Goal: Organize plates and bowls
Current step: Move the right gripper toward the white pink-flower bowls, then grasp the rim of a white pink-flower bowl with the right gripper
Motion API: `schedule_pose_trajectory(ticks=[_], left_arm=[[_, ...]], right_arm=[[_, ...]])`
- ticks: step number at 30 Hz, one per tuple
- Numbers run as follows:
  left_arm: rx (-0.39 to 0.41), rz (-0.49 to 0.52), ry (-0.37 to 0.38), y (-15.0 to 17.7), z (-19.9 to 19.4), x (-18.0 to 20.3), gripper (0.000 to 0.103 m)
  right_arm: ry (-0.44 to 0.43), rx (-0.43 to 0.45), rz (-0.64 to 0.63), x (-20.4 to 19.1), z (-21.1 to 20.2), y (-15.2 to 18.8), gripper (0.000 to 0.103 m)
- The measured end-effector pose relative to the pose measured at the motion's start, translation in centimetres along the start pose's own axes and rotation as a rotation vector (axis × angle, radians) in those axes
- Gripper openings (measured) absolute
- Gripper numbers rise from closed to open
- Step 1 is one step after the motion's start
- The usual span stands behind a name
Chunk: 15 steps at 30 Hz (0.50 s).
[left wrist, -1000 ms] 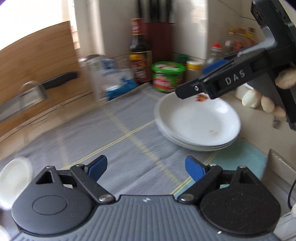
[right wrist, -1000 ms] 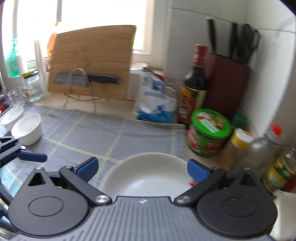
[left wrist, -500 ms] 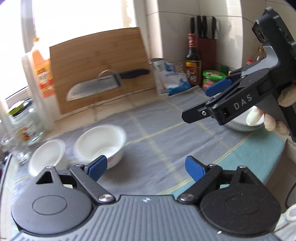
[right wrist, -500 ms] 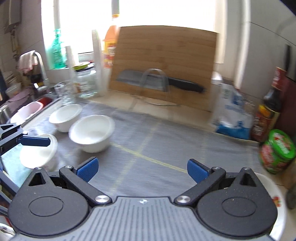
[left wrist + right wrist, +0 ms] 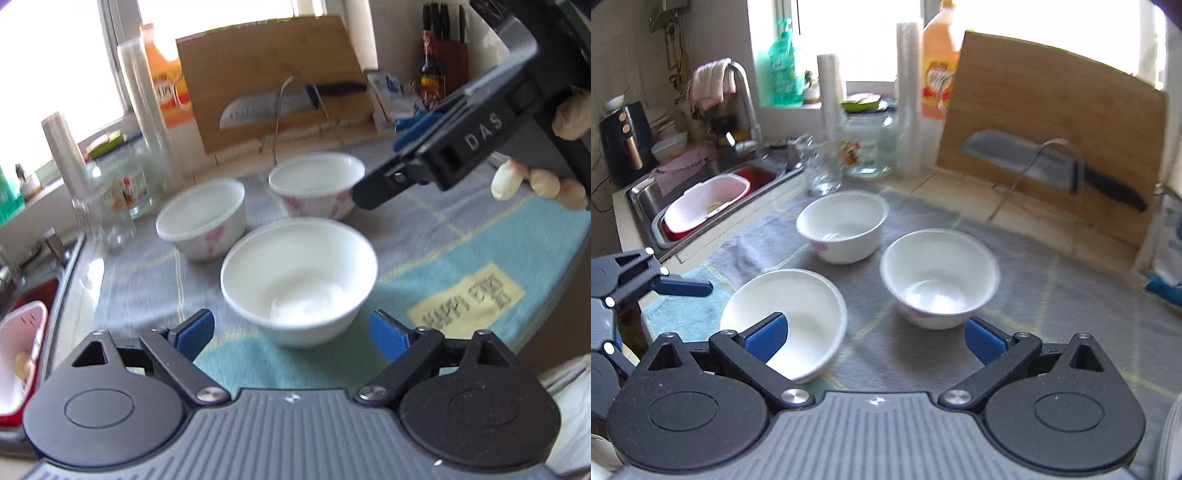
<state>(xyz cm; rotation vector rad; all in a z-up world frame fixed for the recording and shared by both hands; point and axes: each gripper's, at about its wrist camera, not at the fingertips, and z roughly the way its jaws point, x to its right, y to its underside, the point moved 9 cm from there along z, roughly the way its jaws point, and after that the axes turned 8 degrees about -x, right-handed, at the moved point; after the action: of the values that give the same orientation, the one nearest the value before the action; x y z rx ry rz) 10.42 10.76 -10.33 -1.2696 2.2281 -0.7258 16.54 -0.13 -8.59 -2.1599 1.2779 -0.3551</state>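
Left gripper [image 5: 291, 334]: fingers spread wide, empty, plain white bowl [image 5: 299, 278] just ahead between them on the teal end of the cloth over the table [image 5: 480, 236]; right gripper [image 5: 873, 338]: fingers likewise wide apart, holding nothing, above the grey cloth. Farther: two pink-patterned bowls, left [image 5: 201, 218] and right [image 5: 316, 186], standing apart; cutting board [image 5: 273, 74] and knife [image 5: 291, 101] at the back. Judged early: three bowls loose, none nested; no plates visible now.
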Motion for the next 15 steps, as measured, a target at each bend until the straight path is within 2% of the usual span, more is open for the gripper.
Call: schedule_pose_trajectory(ticks=[4, 7, 12, 15], left_arm=[[-0.028, 0.021, 0.0, 0.6, 1.2, 0.3, 0.091], [-0.015, 0.018, 0.025, 0.5, 1.5, 0.4, 0.091], [0.003, 0.005, 0.024, 0.0, 2.2, 0.0, 0.089], [0.01, 0.002, 0.041, -0.2, 2.4, 0.1, 0.087]], right_arm=[[-0.056, -0.043, -0.016, -1.9, 2.0, -0.1, 0.103], [-0.09, -0.067, -0.047, -2.9, 2.9, 0.0, 0.103], [-0.127, -0.096, -0.054, -3.7, 4.3, -0.4, 0.1], [-0.143, -0.111, -0.045, -3.6, 5.0, -0.6, 0.095]])
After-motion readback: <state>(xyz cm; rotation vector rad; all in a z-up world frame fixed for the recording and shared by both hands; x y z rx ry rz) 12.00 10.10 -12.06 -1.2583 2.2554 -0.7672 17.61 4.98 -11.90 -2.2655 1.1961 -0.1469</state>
